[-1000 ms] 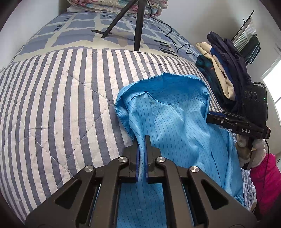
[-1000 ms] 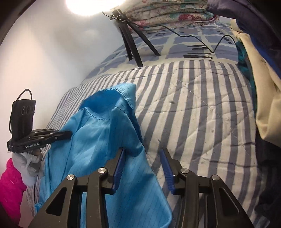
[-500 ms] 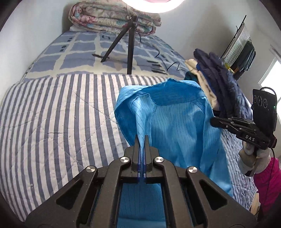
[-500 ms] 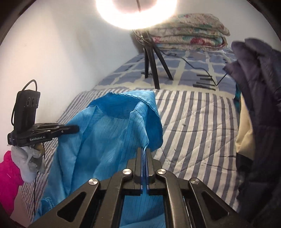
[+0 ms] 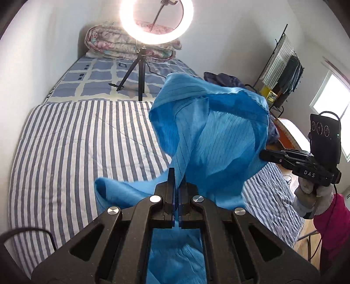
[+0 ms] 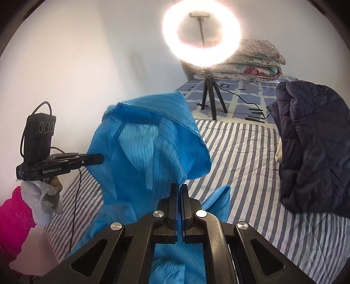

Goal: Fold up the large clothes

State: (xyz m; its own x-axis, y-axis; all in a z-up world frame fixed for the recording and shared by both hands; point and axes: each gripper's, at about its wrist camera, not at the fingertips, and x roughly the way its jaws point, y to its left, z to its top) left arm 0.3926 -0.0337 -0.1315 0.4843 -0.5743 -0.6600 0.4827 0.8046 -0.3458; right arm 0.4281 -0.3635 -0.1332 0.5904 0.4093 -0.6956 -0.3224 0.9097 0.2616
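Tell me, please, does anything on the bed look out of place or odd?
Yes. A ring light on a tripod stands on the bed itself, with its cable trailing over the cover. A dark jacket lies heaped at the bed's edge. Nothing looks spilled or damaged.

The bright blue, thin woven cloth garment [image 5: 218, 139] with fine dark pinstripes has a smooth surface and a faint sheen where the light strikes its upper edge. The blue-and-white striped quilted cotton bedcover [image 5: 72, 139] looks matt and soft, its stitching puckering the cloth. The dark navy puffer jacket [image 6: 312, 148] is of padded, slightly glossy synthetic cloth. The black left gripper [image 5: 176, 187] and the black right gripper [image 6: 179, 196] look like matt, finely grained plastic, set with round polished metal pivot pins. The folded floral quilt [image 6: 251, 63] is soft, matt cloth. The black ring-light tripod [image 6: 210, 96] has a smooth, dull finish.
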